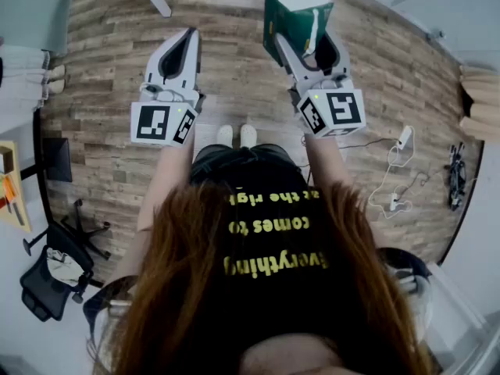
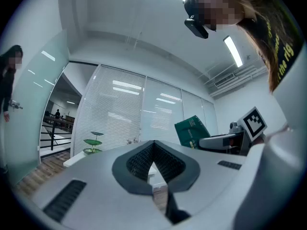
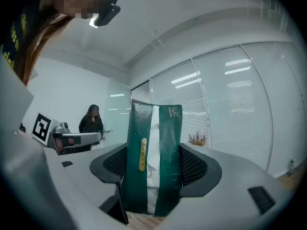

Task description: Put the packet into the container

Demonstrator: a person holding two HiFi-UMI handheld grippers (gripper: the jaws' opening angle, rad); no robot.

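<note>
The packet (image 1: 294, 11) is a tall dark green pouch with a silvery white seam and a yellow tag. It stands upright between the pads of my right gripper (image 1: 309, 42), which is shut on it at chest height above the wooden floor. In the right gripper view the packet (image 3: 163, 143) fills the gap of the right gripper (image 3: 153, 169), both pads touching its sides. My left gripper (image 1: 191, 34) hangs level beside it, shut and empty. From the left gripper (image 2: 153, 164) I see the packet (image 2: 192, 132) off to the right. No container shows in any view.
Below me are a plank floor (image 1: 234, 76) and the person's own feet (image 1: 237, 135). A black office chair (image 1: 51, 276) stands at the lower left, cables and a power strip (image 1: 400, 170) lie at the right. A person in dark clothes (image 3: 91, 123) stands by a glass wall.
</note>
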